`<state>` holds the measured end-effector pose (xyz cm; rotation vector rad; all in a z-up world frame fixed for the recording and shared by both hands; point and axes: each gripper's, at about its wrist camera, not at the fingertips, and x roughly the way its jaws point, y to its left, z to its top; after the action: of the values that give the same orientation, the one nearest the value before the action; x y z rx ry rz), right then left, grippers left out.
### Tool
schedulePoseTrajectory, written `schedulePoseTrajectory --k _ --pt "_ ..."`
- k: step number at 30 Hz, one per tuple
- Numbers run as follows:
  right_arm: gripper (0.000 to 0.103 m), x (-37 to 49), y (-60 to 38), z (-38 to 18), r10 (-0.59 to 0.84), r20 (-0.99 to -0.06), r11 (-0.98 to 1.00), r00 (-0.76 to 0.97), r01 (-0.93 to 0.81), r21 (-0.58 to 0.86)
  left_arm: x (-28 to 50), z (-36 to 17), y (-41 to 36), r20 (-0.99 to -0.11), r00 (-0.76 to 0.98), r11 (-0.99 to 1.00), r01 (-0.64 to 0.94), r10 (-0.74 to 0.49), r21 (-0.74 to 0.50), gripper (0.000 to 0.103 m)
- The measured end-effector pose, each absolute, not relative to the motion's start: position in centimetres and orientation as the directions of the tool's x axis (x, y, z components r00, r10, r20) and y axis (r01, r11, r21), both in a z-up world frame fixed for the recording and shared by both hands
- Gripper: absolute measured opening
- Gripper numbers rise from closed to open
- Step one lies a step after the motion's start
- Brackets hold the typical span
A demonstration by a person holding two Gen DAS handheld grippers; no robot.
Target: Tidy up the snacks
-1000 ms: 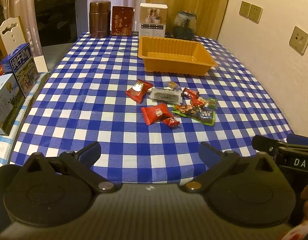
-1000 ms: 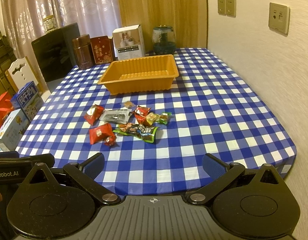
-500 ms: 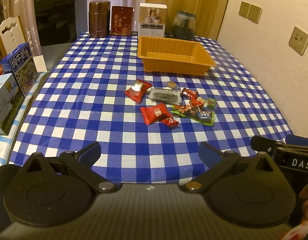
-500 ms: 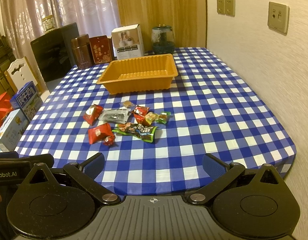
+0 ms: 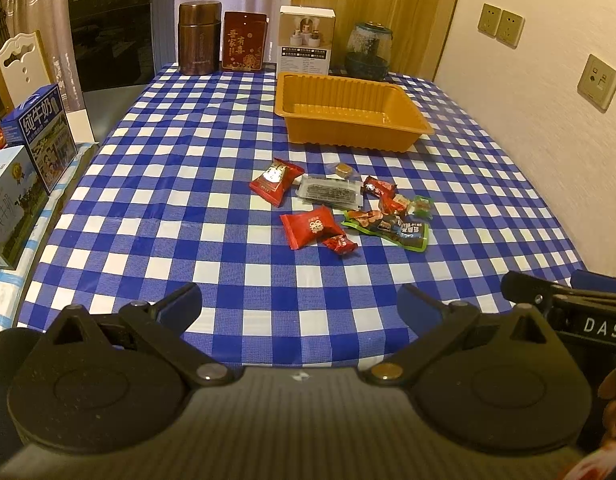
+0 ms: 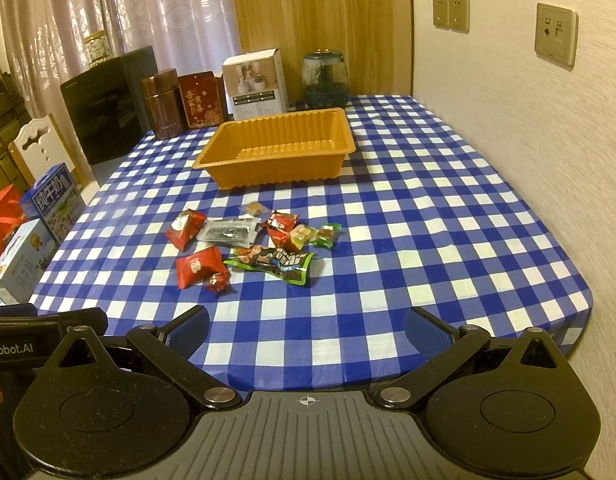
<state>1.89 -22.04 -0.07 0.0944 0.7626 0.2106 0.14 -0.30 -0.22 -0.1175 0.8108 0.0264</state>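
Both grippers, left gripper (image 5: 299, 306) and right gripper (image 6: 306, 330), are hovering wide open at the near table edge, gripping nothing; "DAS" and "nRobot.AI" are showing on their bodies; snack packets (image 5: 340, 206) are lying loose before the orange tray (image 5: 350, 114); view is creeping slightly closer than a second ago.

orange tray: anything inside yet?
Nothing visible inside the orange tray: its ribbed floor shows bare in both views. The near wall hides a strip of floor just behind it. All snack packets lie on the tablecloth in front.
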Motion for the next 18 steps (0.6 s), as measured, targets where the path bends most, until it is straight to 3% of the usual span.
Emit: schedulePoseTrajectory --k 18 --pt "0.103 2.13 -22.31 -0.51 0.22 -0.674 0.975 0.705 -0.145 0.166 0.29 -0.39 -0.2 -0.726 0.687 0.992 -0.066 -0.032 -0.106 0.103"
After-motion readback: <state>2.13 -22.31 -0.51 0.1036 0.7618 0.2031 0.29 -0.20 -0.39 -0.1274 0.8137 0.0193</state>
